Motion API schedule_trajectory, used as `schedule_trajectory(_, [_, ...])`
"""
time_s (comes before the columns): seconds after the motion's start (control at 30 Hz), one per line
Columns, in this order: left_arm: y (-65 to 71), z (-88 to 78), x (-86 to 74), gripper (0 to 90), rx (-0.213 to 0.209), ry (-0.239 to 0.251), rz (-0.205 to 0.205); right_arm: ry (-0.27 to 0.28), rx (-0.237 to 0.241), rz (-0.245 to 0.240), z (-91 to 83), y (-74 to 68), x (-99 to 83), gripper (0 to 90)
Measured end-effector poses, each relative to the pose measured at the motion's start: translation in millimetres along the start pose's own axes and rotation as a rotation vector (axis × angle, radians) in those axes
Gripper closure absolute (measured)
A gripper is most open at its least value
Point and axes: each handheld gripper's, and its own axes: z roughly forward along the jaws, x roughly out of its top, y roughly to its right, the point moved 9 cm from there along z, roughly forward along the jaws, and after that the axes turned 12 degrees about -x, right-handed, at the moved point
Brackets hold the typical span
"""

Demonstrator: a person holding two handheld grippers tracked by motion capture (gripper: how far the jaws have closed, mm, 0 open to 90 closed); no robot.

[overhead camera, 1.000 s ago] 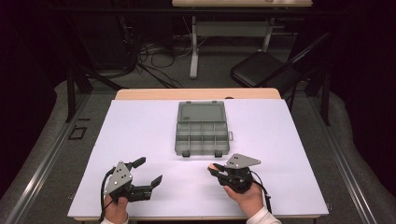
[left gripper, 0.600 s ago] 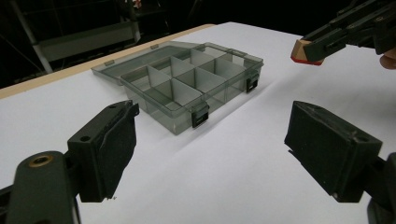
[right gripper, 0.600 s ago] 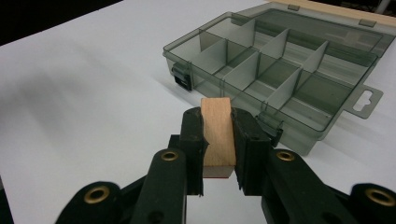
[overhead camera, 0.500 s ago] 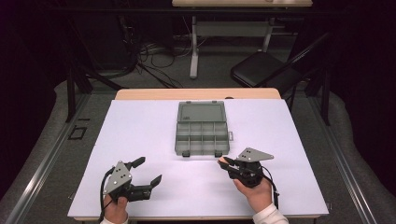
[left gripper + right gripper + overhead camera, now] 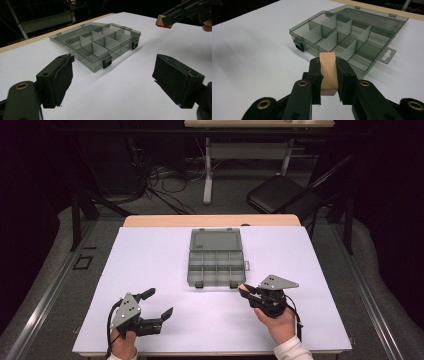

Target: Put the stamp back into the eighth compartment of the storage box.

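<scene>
Item: small pale wooden block with a red underside [image 5: 328, 72], pinched between the pads of the right gripper [image 5: 247, 291]. In the high view the block sits lower centre-right of the frame, just off the near right corner of the box and clear of the sheet.

Item: shallow smoke-grey clear plastic compartment box [image 5: 215, 267], lid folded flat toward the top of the frame, dividers bare, black latches on the near wall. Centre of the high view.

Item: left gripper [image 5: 159, 302], lower left of the high view, jaws spread wide with nothing between them; its own view looks across the white table covering [image 5: 150, 255] to the box.

Change noted: against the picture a second back, the right gripper stands farther to the right of the frame and a little higher up it, its tip now turned toward the box's near right corner. Half a second back it was nearly where it is now. Left gripper unmoved; box unmoved.

Reading: the block appears to be in carry toward a compartment, probably one in the near row; no piece is in the box yet.
</scene>
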Motion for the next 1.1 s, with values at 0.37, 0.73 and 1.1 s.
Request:
schedule_trajectory(0.37, [0.6,0.7,-0.2,16.2,0.001,-0.004,0.001,-0.016,-0.028,0.004,5.4,11.2,2.1,75.8])
schedule_trajectory(0.73, [0.5,0.8,-0.2,16.2,0.005,-0.005,0.001,-0.045,-0.048,-0.007,20.5,17.6,11.7,75.9])
schedule_trajectory(1.1, [0.1,-0.1,-0.4,16.2,0.006,-0.005,0.000,-0.081,-0.050,-0.034,44.2,21.4,26.1,75.9])
